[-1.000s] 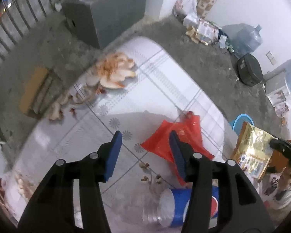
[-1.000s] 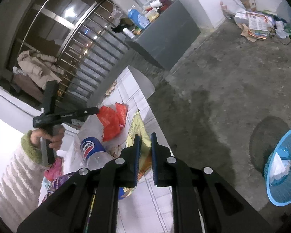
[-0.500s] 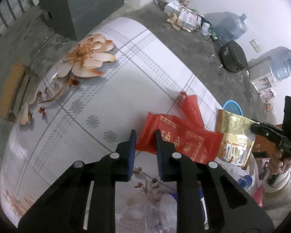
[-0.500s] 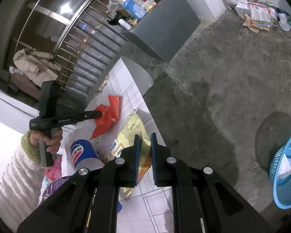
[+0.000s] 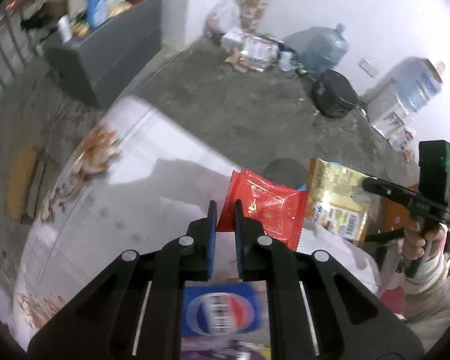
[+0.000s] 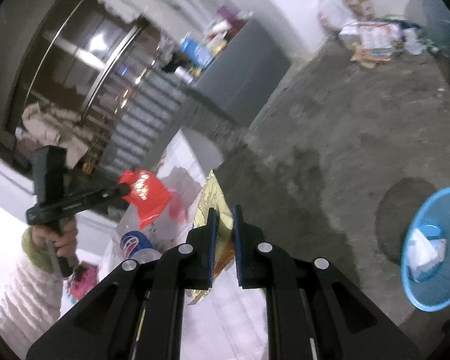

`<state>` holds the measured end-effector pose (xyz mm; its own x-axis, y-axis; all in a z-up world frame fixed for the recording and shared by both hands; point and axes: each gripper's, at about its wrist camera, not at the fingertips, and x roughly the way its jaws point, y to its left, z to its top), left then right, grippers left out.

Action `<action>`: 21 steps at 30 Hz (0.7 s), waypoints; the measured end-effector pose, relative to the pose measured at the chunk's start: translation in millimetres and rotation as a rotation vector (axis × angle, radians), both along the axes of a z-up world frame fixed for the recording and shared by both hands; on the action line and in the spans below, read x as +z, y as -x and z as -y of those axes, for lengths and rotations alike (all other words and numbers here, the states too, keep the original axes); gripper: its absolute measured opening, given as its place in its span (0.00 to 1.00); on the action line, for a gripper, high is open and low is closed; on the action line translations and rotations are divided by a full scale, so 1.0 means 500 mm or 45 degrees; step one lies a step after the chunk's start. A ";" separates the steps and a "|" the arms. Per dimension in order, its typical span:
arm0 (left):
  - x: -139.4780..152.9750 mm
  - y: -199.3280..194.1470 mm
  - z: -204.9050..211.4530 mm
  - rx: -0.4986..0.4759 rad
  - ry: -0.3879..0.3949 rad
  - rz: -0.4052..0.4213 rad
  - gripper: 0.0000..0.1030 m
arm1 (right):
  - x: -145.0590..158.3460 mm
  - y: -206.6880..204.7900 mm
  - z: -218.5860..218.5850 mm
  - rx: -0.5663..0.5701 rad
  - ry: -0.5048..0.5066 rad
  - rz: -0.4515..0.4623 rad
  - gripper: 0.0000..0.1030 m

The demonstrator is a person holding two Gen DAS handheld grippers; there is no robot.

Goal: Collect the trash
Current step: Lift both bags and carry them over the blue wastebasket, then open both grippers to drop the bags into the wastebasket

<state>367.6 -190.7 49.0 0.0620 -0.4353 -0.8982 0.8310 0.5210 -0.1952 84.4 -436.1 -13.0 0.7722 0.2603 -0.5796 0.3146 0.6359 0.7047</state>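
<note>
Two wrappers are now clear of the table [image 5: 141, 162]. A second ago the left gripper [image 5: 223, 207] stood spread above the red packet [image 5: 264, 207], which lay flat on the tiles; its jaws have just been closing and now pinch the packet's edge, lifting it. The right gripper [image 6: 223, 213] stays pressed on the gold packet [image 6: 213, 192], carried further off the table edge. Both grippers point downward, each held by a hand at its handle. At right, a blue basket [image 6: 432, 297] sits on the floor.
</note>
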 end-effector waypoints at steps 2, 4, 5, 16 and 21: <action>0.027 0.053 0.040 -0.055 -0.006 0.047 0.09 | 0.004 0.064 0.028 -0.084 0.045 -0.010 0.11; 0.043 0.102 0.083 -0.069 -0.019 0.077 0.09 | 0.001 0.135 0.058 -0.174 0.074 -0.030 0.11; 0.048 0.128 0.108 -0.075 -0.030 0.083 0.09 | -0.003 0.165 0.071 -0.211 0.077 -0.039 0.11; -0.081 0.446 0.430 -0.368 -0.221 0.174 0.07 | -0.156 0.500 0.191 -0.713 0.030 -0.292 0.11; -0.236 0.541 0.548 -0.398 -0.281 0.147 0.07 | -0.245 0.539 0.234 -0.820 -0.010 -0.375 0.11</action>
